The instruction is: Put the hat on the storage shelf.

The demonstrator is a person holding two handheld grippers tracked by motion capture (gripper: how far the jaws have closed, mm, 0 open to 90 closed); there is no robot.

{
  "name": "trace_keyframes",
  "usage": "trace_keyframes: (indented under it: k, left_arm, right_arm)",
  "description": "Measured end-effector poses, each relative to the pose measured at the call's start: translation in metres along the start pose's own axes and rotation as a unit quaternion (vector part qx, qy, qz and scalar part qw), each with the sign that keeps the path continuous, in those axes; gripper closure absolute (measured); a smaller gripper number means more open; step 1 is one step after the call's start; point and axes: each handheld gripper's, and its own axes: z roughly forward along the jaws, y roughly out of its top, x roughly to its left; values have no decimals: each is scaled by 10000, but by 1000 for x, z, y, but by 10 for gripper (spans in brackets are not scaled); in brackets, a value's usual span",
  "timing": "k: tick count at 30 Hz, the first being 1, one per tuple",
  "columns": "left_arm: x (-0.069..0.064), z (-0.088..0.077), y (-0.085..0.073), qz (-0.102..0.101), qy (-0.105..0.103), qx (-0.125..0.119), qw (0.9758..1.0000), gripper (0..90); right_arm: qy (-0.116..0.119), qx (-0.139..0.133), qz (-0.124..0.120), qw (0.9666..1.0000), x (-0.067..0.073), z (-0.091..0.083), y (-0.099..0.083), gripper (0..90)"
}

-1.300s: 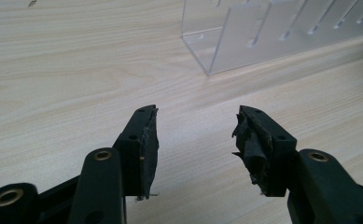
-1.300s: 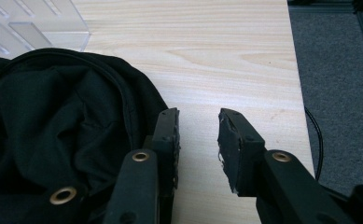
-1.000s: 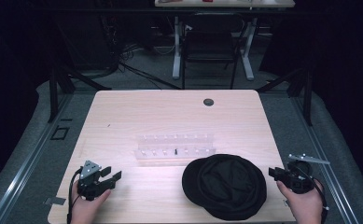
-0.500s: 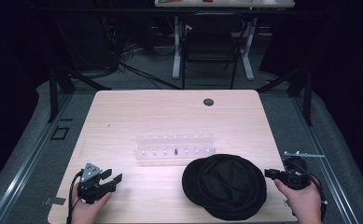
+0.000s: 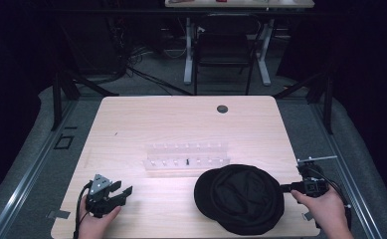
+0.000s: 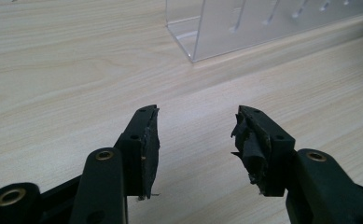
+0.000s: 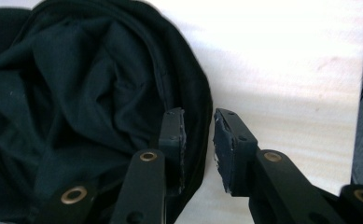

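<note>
Counter (image 5: 131, 124): pale wood, dark room.
Right hand-held gripper (image 7: 200, 140): jaws just widening, straddling black hat (image 5: 241, 199) rim, unclamped.
Left hand-held gripper (image 6: 195, 140): released, empty.
Advice: seat rim deeper before clamping.

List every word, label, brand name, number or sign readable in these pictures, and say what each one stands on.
None can be read.
The black cap, the clear rack, the table and both tools bear no legible text.
Red things on the far table are too small and blurred to read.
</note>
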Motion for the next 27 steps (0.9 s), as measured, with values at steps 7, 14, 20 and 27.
trace_keyframes:
  k: [7, 14, 20, 27]
  left_arm:
    - [2, -2, -1, 1, 22, 14, 10000, 493]
    - [1, -1, -1, 9, 9, 38, 10000, 493]
    - [0, 1, -1, 27, 34, 69, 10000, 493]
    - [3, 1, -1, -37, 49, 70, 10000, 494]
  right_arm:
    - [94, 335, 67, 9994, -2, 7, 2, 724]
    - [58, 521, 101, 9986, -2, 16, 4, 746]
    - [192, 652, 202, 9975, -7, 22, 6, 745]
    - [365, 812, 344, 9954, -13, 28, 8, 745]
